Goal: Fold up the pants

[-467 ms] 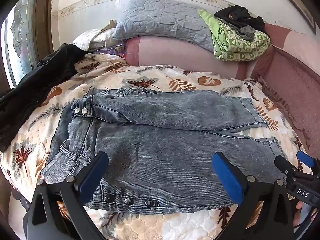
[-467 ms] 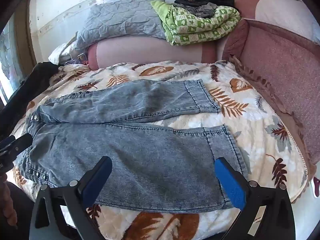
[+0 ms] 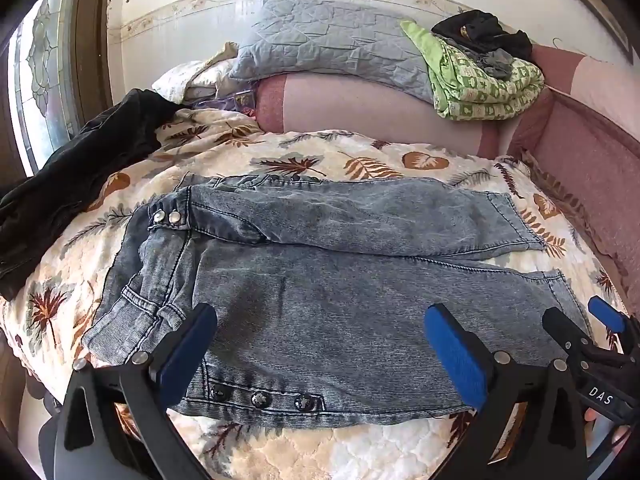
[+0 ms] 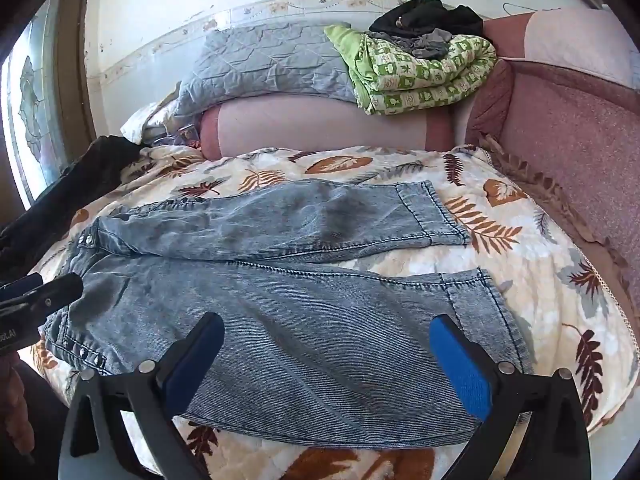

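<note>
Pants [image 3: 340, 280]: pale acid-wash denim, spread flat on the leaf-print quilt [image 3: 360, 160], waist toward the left, hems toward the right.
Legs: side by side, barely apart — far leg shorter in view, near leg along the bed's front edge.
Details: two metal snaps at the waistband, a row of dark studs on the near side seam; darker patches show on the far leg in the right wrist view.
Left gripper [image 3: 320, 356]: spread wide, nothing between the pads, poised over the near leg close to the waist end.
Right gripper [image 4: 326, 364]: likewise spread and empty, over the near leg nearer the hem.
Why so placed: one tool per end of the near edge — likely to pinch it and lift it over the far leg.
Progress: no fold made yet, by my reading.
Surroundings: grey pillow [image 3: 332, 52], green blanket [image 3: 480, 84], dark garment [image 3: 80, 176] at left.
</note>
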### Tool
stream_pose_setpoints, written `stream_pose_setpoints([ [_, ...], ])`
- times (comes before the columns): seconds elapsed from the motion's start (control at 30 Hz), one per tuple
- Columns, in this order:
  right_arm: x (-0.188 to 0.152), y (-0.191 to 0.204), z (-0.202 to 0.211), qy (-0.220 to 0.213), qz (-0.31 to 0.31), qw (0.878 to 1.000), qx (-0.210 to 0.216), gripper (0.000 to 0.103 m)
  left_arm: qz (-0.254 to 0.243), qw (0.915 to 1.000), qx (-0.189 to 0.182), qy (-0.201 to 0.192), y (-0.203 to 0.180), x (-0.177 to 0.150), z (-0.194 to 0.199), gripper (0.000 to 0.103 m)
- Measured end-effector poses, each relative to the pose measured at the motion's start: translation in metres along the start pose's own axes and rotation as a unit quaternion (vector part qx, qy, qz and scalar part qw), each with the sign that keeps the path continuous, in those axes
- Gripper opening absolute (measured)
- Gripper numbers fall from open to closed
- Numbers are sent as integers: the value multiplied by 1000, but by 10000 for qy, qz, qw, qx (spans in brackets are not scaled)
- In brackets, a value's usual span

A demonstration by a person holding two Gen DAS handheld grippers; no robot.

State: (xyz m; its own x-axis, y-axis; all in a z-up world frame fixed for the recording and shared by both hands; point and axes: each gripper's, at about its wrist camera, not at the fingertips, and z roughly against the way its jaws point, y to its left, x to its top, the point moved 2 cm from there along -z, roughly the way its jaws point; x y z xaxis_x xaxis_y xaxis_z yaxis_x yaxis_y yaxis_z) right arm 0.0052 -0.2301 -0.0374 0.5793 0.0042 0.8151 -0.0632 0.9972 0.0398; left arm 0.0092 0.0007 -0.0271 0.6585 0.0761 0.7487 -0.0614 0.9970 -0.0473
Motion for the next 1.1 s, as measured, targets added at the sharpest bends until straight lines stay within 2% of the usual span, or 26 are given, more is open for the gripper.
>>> stream_pose_setpoints([
  [0.27,0,-2,1,-11,-9,10000,23,103,-73,9999,-107,-22,1,-7,-8,103],
  [0.6,0,-2,2,-87,-61,9999,30,103,154,9999,-35,51,17,-9,-19,103],
  [1.1,1,-3,4,-165,-121,9998,79,103,134,9999,15,18,17,-8,-17,103],
])
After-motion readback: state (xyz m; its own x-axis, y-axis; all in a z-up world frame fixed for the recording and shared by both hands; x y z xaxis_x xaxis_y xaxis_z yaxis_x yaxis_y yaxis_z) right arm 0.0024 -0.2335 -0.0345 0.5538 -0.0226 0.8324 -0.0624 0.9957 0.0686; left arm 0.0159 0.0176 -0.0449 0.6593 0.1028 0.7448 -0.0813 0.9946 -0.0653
